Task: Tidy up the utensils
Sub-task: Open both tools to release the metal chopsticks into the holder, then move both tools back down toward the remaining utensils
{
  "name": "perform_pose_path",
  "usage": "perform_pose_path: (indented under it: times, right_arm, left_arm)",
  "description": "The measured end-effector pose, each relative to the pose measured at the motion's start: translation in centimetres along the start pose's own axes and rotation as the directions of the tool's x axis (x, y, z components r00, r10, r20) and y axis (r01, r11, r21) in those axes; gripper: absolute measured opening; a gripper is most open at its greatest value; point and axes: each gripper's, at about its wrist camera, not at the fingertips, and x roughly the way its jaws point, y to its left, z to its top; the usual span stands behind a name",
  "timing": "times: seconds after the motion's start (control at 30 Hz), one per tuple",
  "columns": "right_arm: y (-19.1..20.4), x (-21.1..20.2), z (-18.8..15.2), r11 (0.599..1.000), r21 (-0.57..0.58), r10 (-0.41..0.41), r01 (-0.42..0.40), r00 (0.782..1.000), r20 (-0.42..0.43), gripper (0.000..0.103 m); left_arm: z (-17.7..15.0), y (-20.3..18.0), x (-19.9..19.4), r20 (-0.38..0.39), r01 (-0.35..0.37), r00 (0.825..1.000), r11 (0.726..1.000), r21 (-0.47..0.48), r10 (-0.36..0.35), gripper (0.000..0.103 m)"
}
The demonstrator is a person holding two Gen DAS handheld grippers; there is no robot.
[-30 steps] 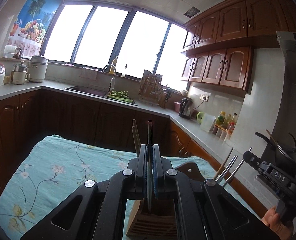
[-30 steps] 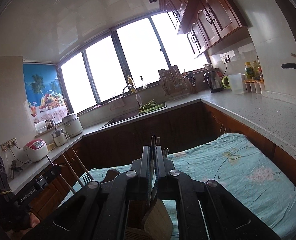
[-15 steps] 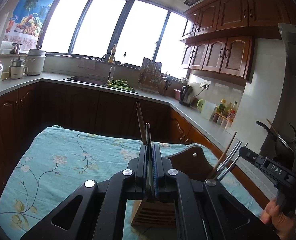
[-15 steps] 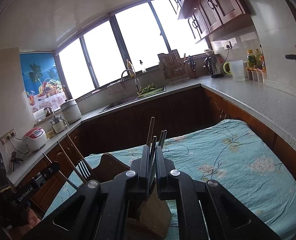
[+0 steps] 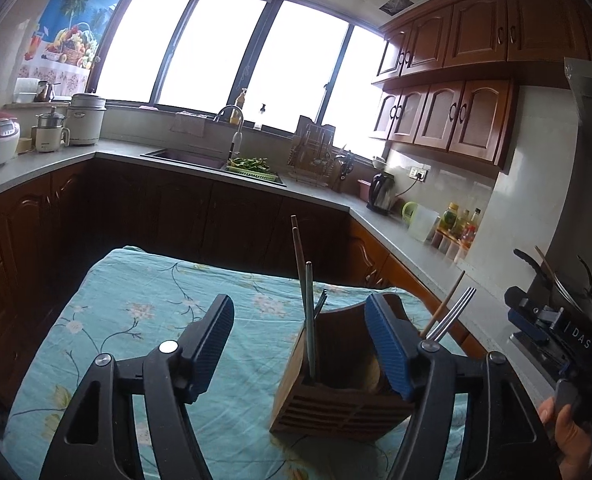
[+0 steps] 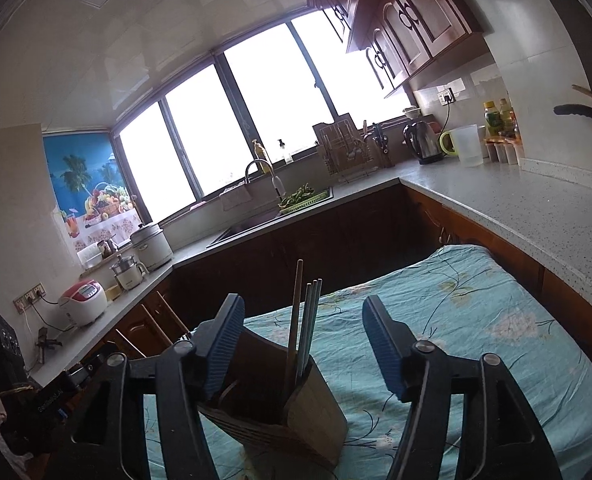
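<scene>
From my left wrist camera, the left gripper [image 5: 302,332] was spreading its black jaws with blue ribbed pads [image 5: 390,350], nothing pressed between them; the dark wooden slotted utensil holder [image 5: 338,396] stood just beyond, nearer the right-hand pad, on the turquoise floral tablecloth [image 5: 135,312]. A brown wooden chopstick [image 5: 298,254] and a grey metal chopstick [image 5: 309,316] rose from its left compartment, long axes near upright, tips up and leaning slightly left. Further right, more metal and wooden sticks [image 5: 452,312] slanted up to the right from the far compartment. In my right wrist view, the right gripper [image 6: 302,338] was also opening, wide and empty, with the holder [image 6: 279,404] partly behind its left-hand pad and the sticks [image 6: 306,320] standing between the pads, touching neither.
</scene>
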Motion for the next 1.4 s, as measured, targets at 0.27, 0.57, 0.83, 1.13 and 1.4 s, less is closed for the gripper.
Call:
perform_pose_path:
  times: [0.27,0.57,0.83,1.13,1.4]
  right_arm:
    - [-0.2,-4.3,-1.8,1.0,-0.006,0.021,-0.021,1.0,-0.021,0.086]
    - [-0.1,-6.3,-6.3,0.999,-0.027,0.024,-0.029,0.988,-0.154,0.087]
    - [0.3,-6.5,-10.2,0.998,-0.041,0.025,-0.038,0.962,-0.27,0.087]
    - [1.6,-3.4,-14.8,0.996,-0.065,0.026,-0.062,0.892,-0.452,0.049]
    - [2.2,0.5,-18.3,0.993,-0.101,-0.007,-0.066,0.805,-0.593,0.027]
  left_arm:
    - [-1.9,1.3,-4.7,-0.049,-0.054,0.997,0.997,-0.049,0.051,0.085]
    - [-4.3,2.3,-7.3,-0.178,-0.093,0.981,0.992,-0.08,0.077,0.085]
    - [-5.7,2.3,-8.5,-0.268,-0.118,0.959,0.99,-0.076,0.093,0.085]
    - [-6.4,2.4,-7.5,-0.341,-0.134,0.934,0.989,-0.057,0.107,0.084]
    - [-7.0,1.4,-5.0,-0.407,-0.111,0.909,0.994,-0.019,0.093,0.076]
